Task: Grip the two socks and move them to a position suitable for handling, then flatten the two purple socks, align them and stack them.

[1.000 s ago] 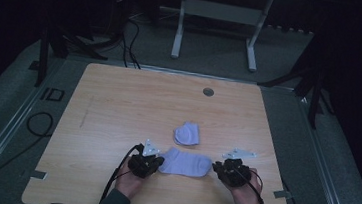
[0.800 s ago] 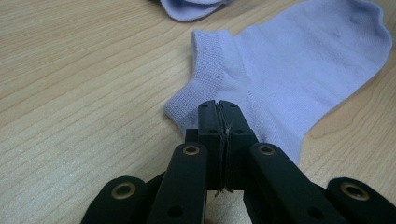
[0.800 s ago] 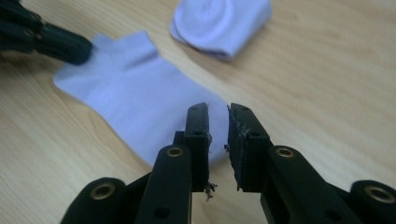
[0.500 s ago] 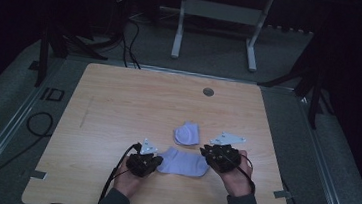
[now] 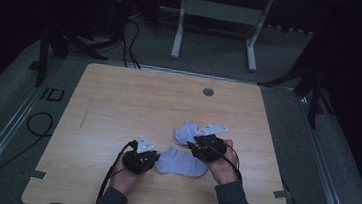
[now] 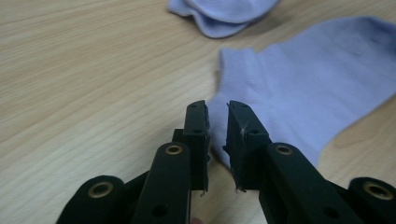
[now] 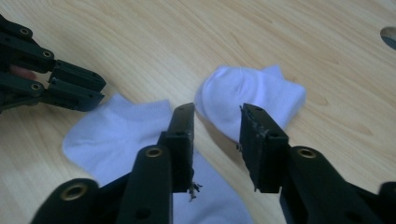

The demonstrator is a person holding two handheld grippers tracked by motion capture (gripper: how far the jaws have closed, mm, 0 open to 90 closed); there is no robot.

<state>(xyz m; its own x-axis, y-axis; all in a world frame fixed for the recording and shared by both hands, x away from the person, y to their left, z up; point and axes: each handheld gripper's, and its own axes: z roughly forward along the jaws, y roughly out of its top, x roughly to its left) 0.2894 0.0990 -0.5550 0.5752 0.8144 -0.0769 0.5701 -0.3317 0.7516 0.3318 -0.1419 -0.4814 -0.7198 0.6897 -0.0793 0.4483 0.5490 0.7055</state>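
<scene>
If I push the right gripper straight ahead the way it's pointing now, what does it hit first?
Most likely the bunched sock, which lies directly beyond the open right gripper; depth is hard to judge.

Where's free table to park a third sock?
Bare wood spans the left half of the light wooden table and the far strip beside the round grommet hole. Crowded near-right: flat lilac sock, bunched lilac sock, both tongs.
</scene>
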